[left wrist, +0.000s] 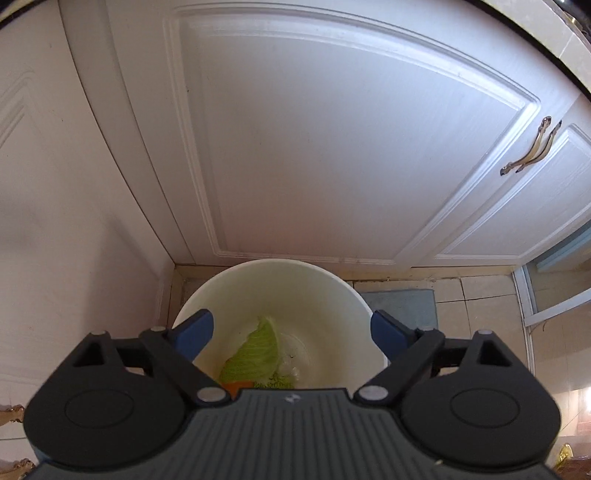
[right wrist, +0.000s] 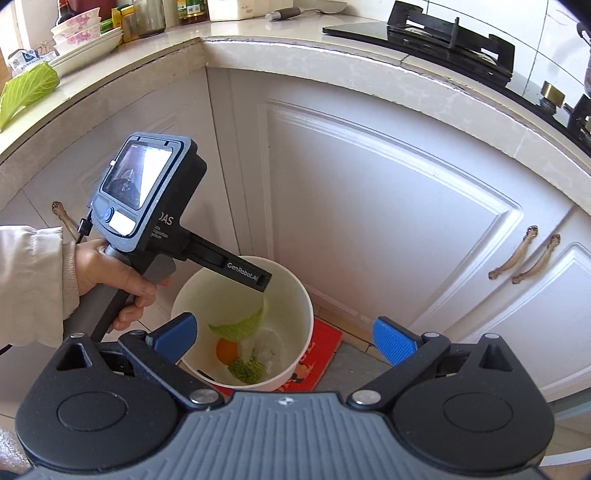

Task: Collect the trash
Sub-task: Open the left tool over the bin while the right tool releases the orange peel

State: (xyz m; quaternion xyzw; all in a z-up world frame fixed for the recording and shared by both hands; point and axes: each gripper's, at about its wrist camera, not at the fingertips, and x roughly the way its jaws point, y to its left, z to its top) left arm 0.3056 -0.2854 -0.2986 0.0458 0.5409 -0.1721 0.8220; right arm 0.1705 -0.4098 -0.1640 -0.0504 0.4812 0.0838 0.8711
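A white bin (left wrist: 275, 280) stands on the floor against the white cabinets; it also shows in the right wrist view (right wrist: 306, 314). Inside lie a green cabbage leaf (left wrist: 255, 350), an orange peel (right wrist: 226, 350), a green scrap (right wrist: 245, 369) and white crumpled paper (right wrist: 267, 349). My left gripper (left wrist: 291, 332) is open and empty above the bin; in the right wrist view its body (right wrist: 147, 206) hangs over the bin's rim, its fingertips hidden. My right gripper (right wrist: 282, 341) is open and empty above the bin. Another cabbage leaf (right wrist: 27, 90) lies on the counter at the left.
White cabinet doors (right wrist: 388, 221) with bronze handles (right wrist: 524, 258) stand behind the bin. A red mat (right wrist: 321, 354) lies under the bin. The counter (right wrist: 155, 51) holds stacked bowls (right wrist: 79, 31) and bottles. A black gas hob (right wrist: 454, 44) is at the right.
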